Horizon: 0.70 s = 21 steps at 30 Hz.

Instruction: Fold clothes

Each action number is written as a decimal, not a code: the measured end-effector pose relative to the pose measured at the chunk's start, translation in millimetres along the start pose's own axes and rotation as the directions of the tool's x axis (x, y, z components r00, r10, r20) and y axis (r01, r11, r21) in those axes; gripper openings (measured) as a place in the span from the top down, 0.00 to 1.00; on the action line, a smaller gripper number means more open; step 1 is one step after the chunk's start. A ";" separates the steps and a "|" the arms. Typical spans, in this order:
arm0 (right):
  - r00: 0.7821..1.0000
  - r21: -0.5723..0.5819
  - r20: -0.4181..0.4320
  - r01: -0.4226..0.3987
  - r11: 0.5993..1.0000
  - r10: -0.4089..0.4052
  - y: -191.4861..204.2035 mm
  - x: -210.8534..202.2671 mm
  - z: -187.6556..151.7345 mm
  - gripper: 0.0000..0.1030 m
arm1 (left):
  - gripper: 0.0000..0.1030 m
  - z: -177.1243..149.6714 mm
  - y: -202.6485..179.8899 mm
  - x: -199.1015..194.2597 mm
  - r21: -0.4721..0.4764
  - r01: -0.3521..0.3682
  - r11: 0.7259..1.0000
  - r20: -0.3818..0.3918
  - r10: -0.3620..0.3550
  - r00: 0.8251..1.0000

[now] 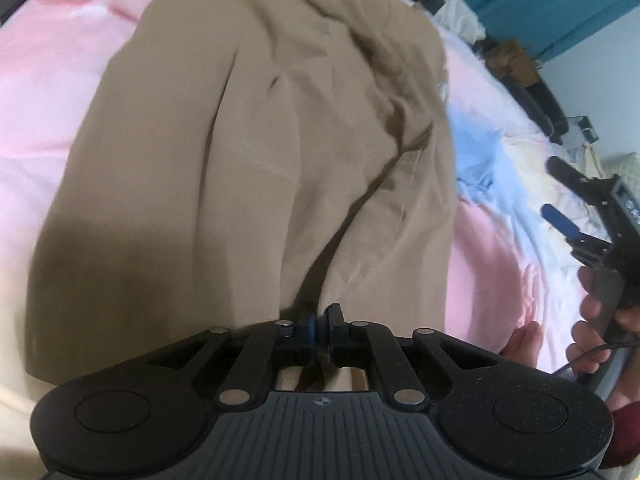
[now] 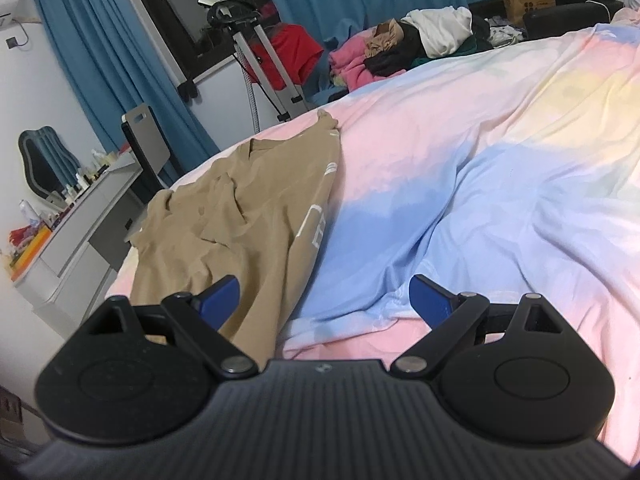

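Note:
A tan shirt (image 1: 248, 152) lies spread on the bed, partly folded, with creases down its middle. My left gripper (image 1: 319, 320) is shut on the shirt's near edge. The same shirt (image 2: 240, 232) shows in the right wrist view, with white print along its right edge. My right gripper (image 2: 324, 300) is open and empty, hovering above the bedsheet just right of the shirt; it also shows in the left wrist view (image 1: 560, 196), held off to the shirt's right.
The bed is covered by a pink, blue and yellow sheet (image 2: 460, 184). A pile of clothes (image 2: 408, 48) sits at the far end. A grey desk (image 2: 80, 220), a chair (image 2: 146, 148) and a metal stand (image 2: 260, 60) are to the left by blue curtains.

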State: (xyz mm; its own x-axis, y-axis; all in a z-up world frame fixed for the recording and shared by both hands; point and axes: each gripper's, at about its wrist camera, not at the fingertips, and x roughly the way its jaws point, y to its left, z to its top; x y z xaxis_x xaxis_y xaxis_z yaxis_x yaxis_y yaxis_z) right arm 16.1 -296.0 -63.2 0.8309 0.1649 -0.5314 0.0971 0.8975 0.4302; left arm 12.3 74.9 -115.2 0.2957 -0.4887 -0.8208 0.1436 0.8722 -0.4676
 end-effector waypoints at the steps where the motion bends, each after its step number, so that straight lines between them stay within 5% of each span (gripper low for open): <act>1: 1.000 -0.002 -0.004 0.001 1.000 -0.001 0.7 0.7 -0.5 0.10 | 0.89 -1.1 -3.1 -3.9 0.018 -0.006 1.000 0.009 0.005 1.000; 6: 1.000 -0.025 -0.004 0.002 1.000 -0.002 7.8 -0.7 -4.1 0.10 | 0.51 9.7 -20.5 -23.8 0.048 0.013 0.999 0.062 -0.016 0.998; 10: 1.000 -0.052 0.013 0.004 0.999 -0.003 16.7 2.0 -6.5 0.10 | 0.21 53.9 -32.6 -18.6 0.000 0.037 0.999 0.148 -0.036 0.988; 17: 0.999 -0.066 0.003 0.032 0.997 -0.032 19.3 26.9 -6.9 0.10 | 0.22 164.6 -39.2 43.0 -0.168 0.093 0.981 0.277 -0.043 0.960; 21: 0.997 -0.081 0.020 0.071 0.994 -0.070 16.8 44.5 -5.0 0.10 | 0.29 205.2 -38.7 92.2 -0.229 0.073 0.971 0.345 0.011 0.938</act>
State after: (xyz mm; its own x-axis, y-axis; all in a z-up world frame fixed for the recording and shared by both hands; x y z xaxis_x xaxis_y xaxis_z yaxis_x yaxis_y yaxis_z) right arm 51.9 -271.6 -83.3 0.8329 0.0934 -0.5454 0.1115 0.9371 0.3307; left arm 227.9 0.2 -105.5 0.6053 -0.4415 -0.6623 -0.0559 0.8064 -0.5887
